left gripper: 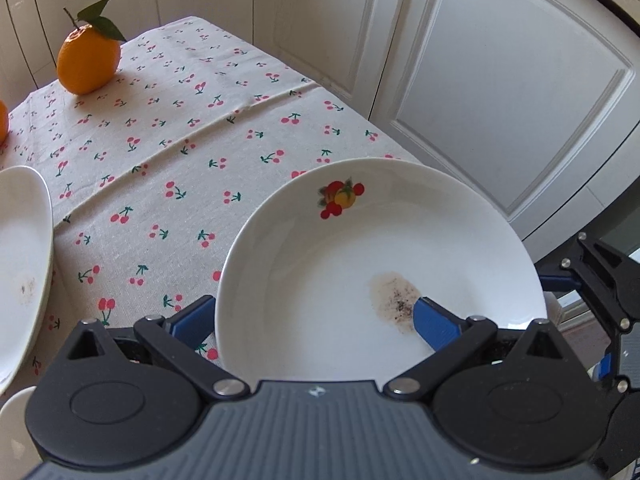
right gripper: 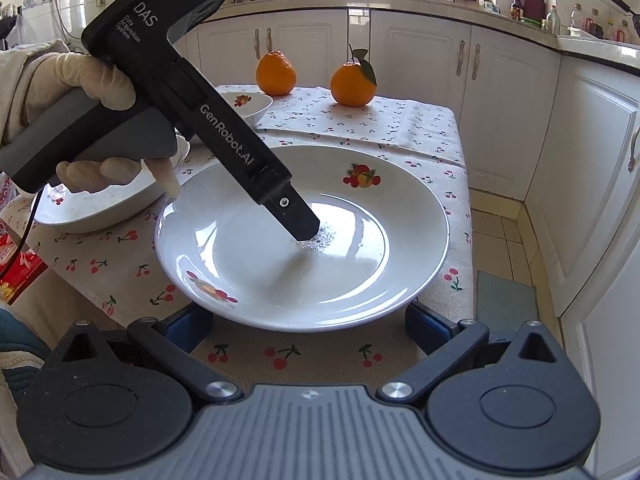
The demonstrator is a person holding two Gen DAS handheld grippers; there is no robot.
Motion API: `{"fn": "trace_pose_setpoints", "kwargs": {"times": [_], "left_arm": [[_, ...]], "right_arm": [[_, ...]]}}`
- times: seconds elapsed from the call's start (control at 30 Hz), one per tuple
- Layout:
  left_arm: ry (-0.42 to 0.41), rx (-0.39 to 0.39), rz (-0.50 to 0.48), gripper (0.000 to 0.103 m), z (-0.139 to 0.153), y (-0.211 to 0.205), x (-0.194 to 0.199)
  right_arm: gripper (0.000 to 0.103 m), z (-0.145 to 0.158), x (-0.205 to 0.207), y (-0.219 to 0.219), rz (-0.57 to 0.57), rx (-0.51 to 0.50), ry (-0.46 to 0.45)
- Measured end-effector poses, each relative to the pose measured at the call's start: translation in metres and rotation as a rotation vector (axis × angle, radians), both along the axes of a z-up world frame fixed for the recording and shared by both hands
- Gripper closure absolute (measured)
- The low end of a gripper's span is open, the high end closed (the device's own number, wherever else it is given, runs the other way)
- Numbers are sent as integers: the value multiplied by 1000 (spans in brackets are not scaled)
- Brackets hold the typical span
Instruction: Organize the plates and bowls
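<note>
A white deep plate [left gripper: 360, 248] with a fruit decal and a brown stain lies on the cherry-print tablecloth [left gripper: 168, 152]. My left gripper [left gripper: 312, 306] is open across its rim: one blue finger [left gripper: 434, 322] rests inside by the stain, the other [left gripper: 194, 318] sits outside the left edge. In the right wrist view the left gripper [right gripper: 306, 230], held by a gloved hand [right gripper: 100, 80], touches the plate's [right gripper: 360, 264] centre. My right gripper [right gripper: 306, 314] is open at the plate's near rim, one finger on each side, low by the cloth.
More white dishes [right gripper: 100, 200] stand at the table's left, with a small decal bowl [right gripper: 248, 104] behind them. Two oranges [right gripper: 352, 84] sit at the far edge. White cabinets [right gripper: 500, 92] surround the table; the tiled floor [right gripper: 504, 240] lies right of it.
</note>
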State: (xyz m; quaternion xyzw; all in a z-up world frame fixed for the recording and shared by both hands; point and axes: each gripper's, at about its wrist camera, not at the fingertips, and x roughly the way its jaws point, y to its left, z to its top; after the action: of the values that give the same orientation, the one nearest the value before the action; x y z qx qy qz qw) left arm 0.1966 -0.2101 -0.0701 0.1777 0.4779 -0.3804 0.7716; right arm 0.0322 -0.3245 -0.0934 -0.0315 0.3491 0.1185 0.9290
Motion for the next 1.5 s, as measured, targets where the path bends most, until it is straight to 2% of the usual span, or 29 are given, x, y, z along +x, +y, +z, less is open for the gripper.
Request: {"fn": "trace_pose_setpoints", "kwargs": {"times": [0.1,0.17,0.33,0.5,0.57,0.8,0.9,1.1,1.23,1.5], "left_arm": [[-15,7,-9,0,0,-1,-1],[-20,2,-9,0,0,0,1],[-34,-16,-17,0,-1,2,0],[-31,-14,-33,0,0,3,1],[-25,-7,-43,1,1,2,2],[92,-101,-75,3,7,8,16],[80,-91,-100,7,11,7,20],[112,-72,-117,15,12,2,29],[138,-63,-113,18,12,0,34],[170,-38,-138,19,10,-5,42]], "right_arm": [[0,-1,-5,2,1,0,-11],[0,-2,-9,5,49,-4,-13],[0,1,-5,16,107,-90,38],[0,1,-5,19,104,-108,42],[0,1,-7,16,89,-82,36],[0,1,-12,4,109,-88,-9],[0,2,-11,-2,145,-107,-27],[0,3,-1,-16,178,-29,-31],[0,2,5,-19,192,-27,-37],[0,-1,14,-23,227,-17,-24]]}}
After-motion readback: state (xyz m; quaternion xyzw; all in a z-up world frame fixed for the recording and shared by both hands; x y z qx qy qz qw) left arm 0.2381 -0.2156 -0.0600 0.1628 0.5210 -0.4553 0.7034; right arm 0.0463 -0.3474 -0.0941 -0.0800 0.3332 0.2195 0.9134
